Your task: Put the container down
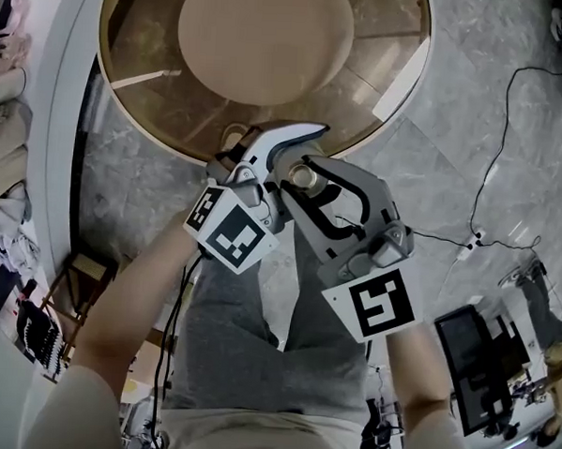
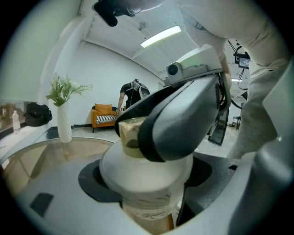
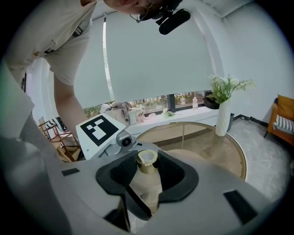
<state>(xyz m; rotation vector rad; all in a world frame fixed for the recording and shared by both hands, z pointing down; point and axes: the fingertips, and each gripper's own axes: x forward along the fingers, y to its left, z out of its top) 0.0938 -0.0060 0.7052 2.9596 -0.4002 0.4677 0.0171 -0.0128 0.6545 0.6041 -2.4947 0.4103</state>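
Clamping container (image 2: 142,170) at its white shoulder, left tongs (image 1: 283,158) hold it mid-air above person's lap, just short of glass worktop (image 1: 153,67) edge. Gold cap (image 3: 147,158) pokes up between both pairs. Right tongs (image 1: 327,201) pinch body just under cap. Likely hazards: release here sends it to stone floor (image 1: 436,133); one pair letting go first swings it sideways; tilted or hard set-down knocks glass, topples tall narrow container.

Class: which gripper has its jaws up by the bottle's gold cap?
The right gripper: its jaws flank the gold cap of the bottle; the left gripper holds the wider white body.
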